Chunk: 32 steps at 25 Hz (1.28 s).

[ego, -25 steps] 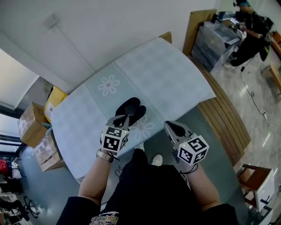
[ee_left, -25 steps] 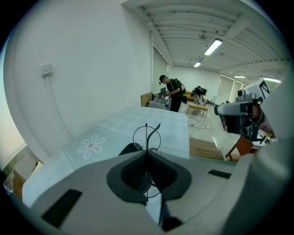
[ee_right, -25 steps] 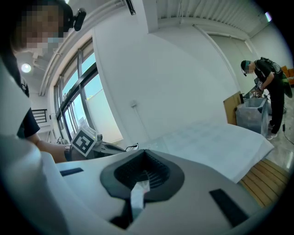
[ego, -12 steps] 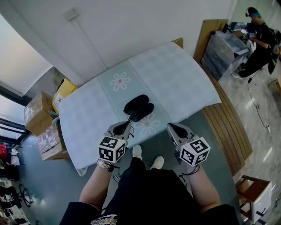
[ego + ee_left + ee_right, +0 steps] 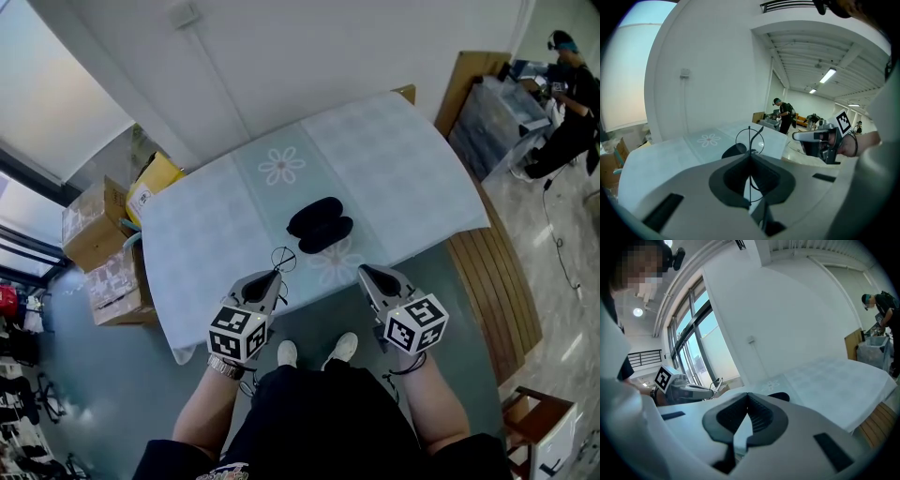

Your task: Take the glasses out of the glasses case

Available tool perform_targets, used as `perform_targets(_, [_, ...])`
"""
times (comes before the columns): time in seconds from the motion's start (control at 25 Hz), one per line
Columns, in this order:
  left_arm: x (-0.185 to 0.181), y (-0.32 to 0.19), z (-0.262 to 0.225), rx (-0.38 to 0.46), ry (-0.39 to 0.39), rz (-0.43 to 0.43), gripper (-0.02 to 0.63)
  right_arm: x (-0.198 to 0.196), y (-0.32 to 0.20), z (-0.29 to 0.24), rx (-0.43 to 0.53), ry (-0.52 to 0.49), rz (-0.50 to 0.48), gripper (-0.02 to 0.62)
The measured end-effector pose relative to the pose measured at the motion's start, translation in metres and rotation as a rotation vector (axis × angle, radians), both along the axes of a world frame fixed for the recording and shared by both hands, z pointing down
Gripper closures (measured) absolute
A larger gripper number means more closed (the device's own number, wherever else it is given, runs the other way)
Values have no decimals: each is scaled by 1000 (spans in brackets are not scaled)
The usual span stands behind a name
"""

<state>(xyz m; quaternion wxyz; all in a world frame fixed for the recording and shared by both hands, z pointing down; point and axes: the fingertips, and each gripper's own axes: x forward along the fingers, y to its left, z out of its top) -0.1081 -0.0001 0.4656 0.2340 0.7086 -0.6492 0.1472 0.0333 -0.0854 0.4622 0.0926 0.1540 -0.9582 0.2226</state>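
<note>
Glasses out, case open: the left gripper (image 5: pixel 272 275) holds a pair of thin, black wire-rimmed glasses (image 5: pixel 283 259) over the near edge of a table (image 5: pixel 403 159) covered in pale blue checked cloth.

Its jaws are pinched together on the fine frame, with one round lens ring (image 5: pixel 750 139) standing up past the tips. The right gripper (image 5: pixel 367 272) hangs beside it, jaws closed and holding nothing. The black clamshell glasses case (image 5: pixel 319 225) lies well apart on the cloth with both halves spread. It looks empty, though its dark inside is hard to read. The risk appears to lie in the grip. The jaws hold only a sliver of wire, so a tilt or jolt could let the frame twist out and drop to the floor, and squeezing harder could bend it.
</note>
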Motion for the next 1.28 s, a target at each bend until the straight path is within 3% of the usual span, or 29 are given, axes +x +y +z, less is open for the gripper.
perform_targets(0.36, [-26,14,2,9,40,27,577,-28,16,2,-5,28,26,572])
perform_targets(1.28, [-29,37,8,37,119,318,577,-22,86,9,-18,100,290,572])
